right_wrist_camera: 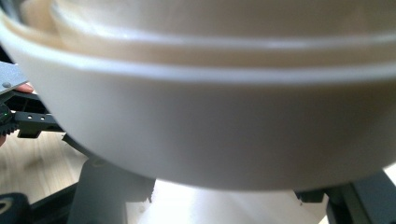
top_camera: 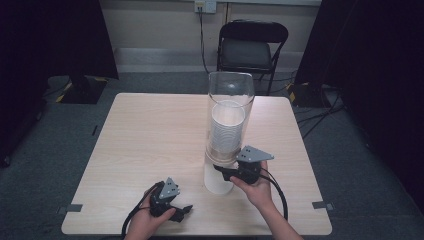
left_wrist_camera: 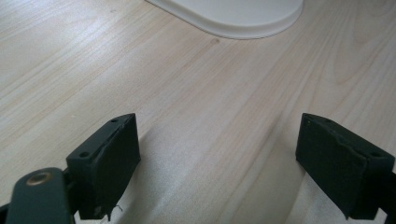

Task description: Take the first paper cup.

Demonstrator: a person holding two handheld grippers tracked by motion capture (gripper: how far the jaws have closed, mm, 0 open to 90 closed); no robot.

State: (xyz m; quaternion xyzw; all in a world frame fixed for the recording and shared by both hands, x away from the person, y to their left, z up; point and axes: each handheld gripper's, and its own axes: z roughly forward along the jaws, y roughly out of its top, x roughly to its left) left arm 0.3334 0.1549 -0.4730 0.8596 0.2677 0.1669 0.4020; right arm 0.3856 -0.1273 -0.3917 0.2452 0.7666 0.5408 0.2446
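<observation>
While clamped, cup (right_wrist_camera: 224,205) between right hand-held gripper (top_camera: 223,171) jaws.

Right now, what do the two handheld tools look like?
Both are black. The left tool and right tool each carry a grey three-cornered plate on top and trail a black cable. The left one's jaws end in blocky black pads with small screw holes.

In the right gripper view, the white dispenser collar (right_wrist_camera: 201,130) is blurred and cut off on both sides. The right gripper (top_camera: 223,172) has its jaw tips hidden behind the dispenser base (top_camera: 218,182). The person's forearms are cropped at the bottom edge.
</observation>
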